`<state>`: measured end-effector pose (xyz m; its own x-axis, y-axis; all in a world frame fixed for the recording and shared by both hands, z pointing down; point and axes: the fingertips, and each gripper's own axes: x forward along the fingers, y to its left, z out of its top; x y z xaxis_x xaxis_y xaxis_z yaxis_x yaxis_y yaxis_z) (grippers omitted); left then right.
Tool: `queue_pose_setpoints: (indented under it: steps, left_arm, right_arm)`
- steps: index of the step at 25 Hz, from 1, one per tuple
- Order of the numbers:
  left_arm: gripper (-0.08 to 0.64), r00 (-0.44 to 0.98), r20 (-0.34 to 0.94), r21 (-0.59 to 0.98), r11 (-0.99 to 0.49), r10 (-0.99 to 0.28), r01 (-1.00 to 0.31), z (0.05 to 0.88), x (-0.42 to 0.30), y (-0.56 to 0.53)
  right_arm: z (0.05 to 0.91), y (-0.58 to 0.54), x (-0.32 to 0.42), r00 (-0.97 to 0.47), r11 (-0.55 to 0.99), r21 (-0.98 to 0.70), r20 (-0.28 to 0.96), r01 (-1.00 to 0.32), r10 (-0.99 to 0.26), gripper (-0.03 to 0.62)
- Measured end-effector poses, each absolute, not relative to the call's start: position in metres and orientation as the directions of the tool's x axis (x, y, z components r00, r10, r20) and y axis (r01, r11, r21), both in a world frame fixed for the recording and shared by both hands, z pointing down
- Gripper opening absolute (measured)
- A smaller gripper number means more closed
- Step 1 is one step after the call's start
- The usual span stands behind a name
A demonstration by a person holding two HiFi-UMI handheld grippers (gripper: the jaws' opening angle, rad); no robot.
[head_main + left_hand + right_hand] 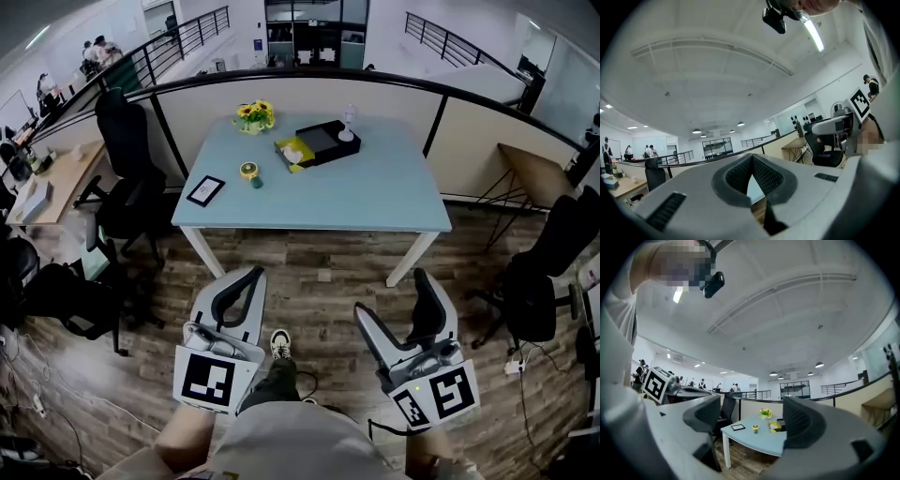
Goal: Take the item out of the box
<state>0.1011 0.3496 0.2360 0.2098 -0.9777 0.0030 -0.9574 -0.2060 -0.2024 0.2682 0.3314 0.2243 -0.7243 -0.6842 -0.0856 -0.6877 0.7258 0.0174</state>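
A black box (323,141) lies open on the far side of the light blue table (375,197), with a yellow item (293,152) at its left end. Both grippers are held low over the wooden floor, well short of the table. My left gripper (255,274) has its jaws together with nothing between them; in the left gripper view the left gripper (751,157) points up toward the ceiling. My right gripper (390,298) stands open and empty. In the right gripper view the right gripper (752,416) frames the distant table (754,439) and box (780,426).
On the table stand a pot of yellow flowers (254,114), a clear glass (348,122), a small yellow-topped object (249,172) and a flat framed picture (205,190). Black office chairs stand at the left (127,178) and the right (544,272). A curved partition runs behind the table.
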Motion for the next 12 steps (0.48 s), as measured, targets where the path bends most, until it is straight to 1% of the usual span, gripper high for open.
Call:
queue_pose_setpoints:
  steps: [5,12]
  left_arm:
    - [0.003,0.213,0.010,-0.192,-0.211,-0.977,-0.958,0.241,0.077,0.301]
    - [0.003,0.207,0.023,-0.176,-0.208,-0.978,-0.962,0.245,0.025,0.219]
  right_arm:
    - [0.228,0.282,0.243,-0.725,0.725,0.022,-0.069,-0.688,-0.685,0.411]
    - [0.236,0.193,0.194,-0.720,0.720,0.023,-0.026,-0.694,-0.693,0.406]
